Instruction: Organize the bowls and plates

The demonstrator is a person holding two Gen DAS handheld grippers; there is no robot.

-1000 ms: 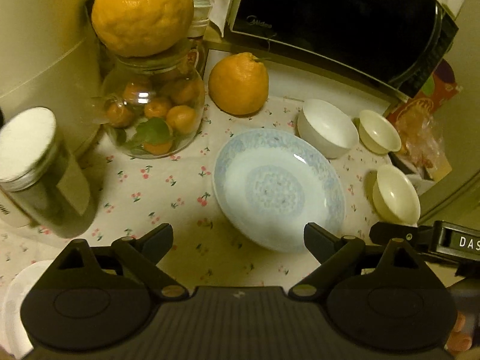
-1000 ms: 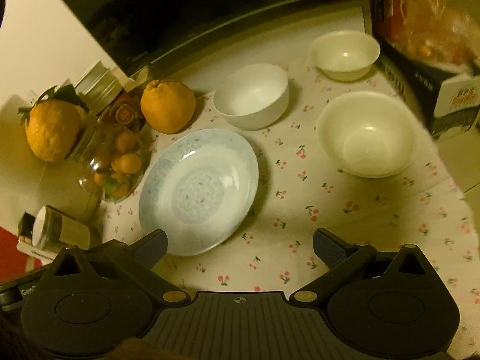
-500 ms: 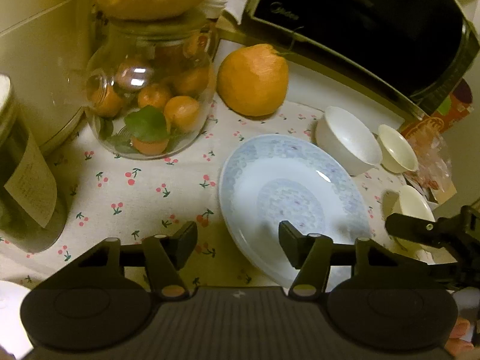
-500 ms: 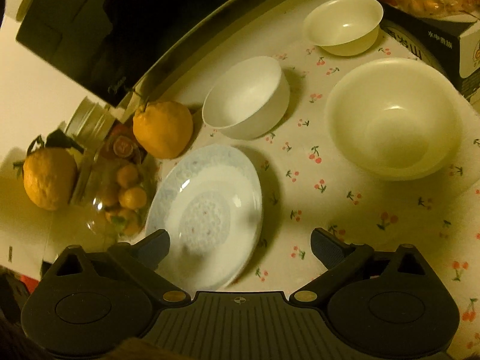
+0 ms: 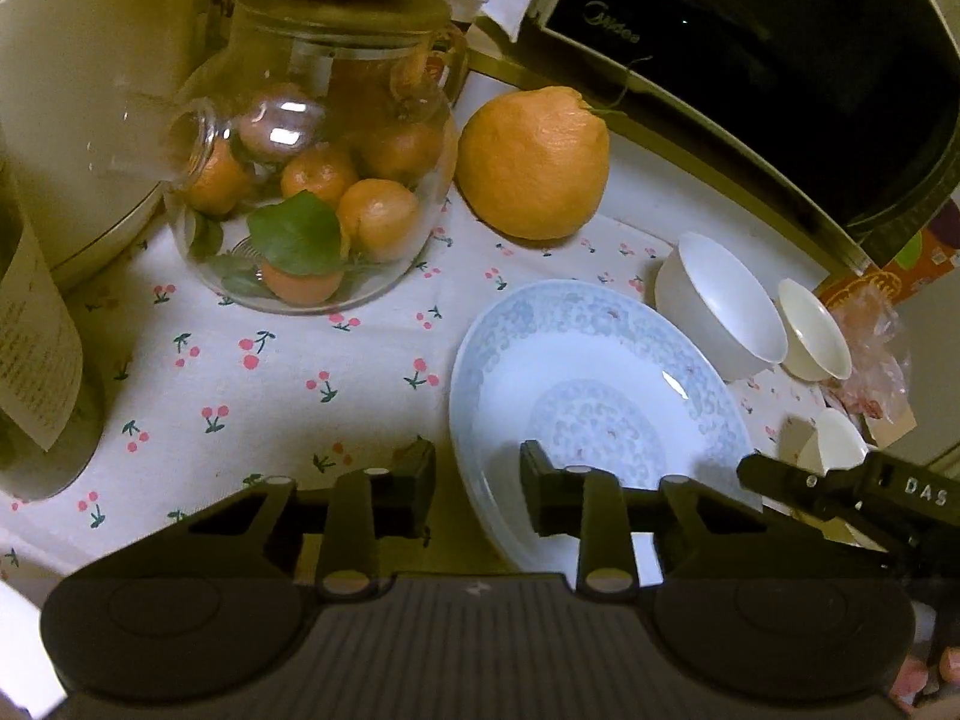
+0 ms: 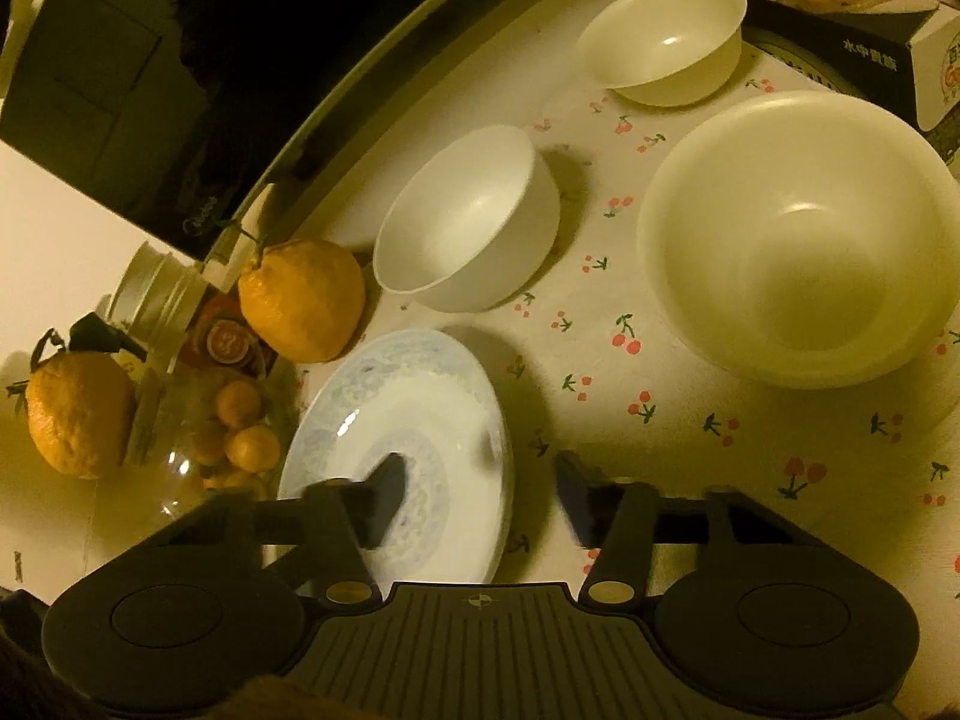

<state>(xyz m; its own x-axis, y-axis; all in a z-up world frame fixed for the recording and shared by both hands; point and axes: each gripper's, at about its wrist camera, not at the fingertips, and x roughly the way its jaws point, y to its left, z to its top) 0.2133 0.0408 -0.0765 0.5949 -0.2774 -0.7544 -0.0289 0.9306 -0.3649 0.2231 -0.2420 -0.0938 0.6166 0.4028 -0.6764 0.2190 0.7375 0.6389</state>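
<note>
A blue-patterned plate (image 5: pixel 594 408) (image 6: pixel 420 420) lies on the cherry-print cloth. My left gripper (image 5: pixel 478 480) straddles its left rim, one finger outside and one over the plate. Its jaws are closing, with a gap still showing at the rim. My right gripper (image 6: pixel 480 498) straddles the opposite rim and is closing too, its pads blurred and apart from the rim. It also shows in the left wrist view as a black bar (image 5: pixel 840 486). Behind the plate stand a white bowl (image 5: pixel 720 306) (image 6: pixel 468 222), a small cream bowl (image 5: pixel 816 330) (image 6: pixel 666 36) and a larger cream bowl (image 6: pixel 798 240).
A glass jar of small oranges (image 5: pixel 312 180) stands left of the plate, with a large orange (image 5: pixel 534 162) beside it. A black microwave (image 5: pixel 780 60) runs along the back. A labelled jar (image 5: pixel 36 360) is at the far left, a printed box (image 6: pixel 870 18) at the far right.
Both grippers have sunk toward the plate and their jaws have narrowed from wide open, so that each now straddles one rim of the plate.
</note>
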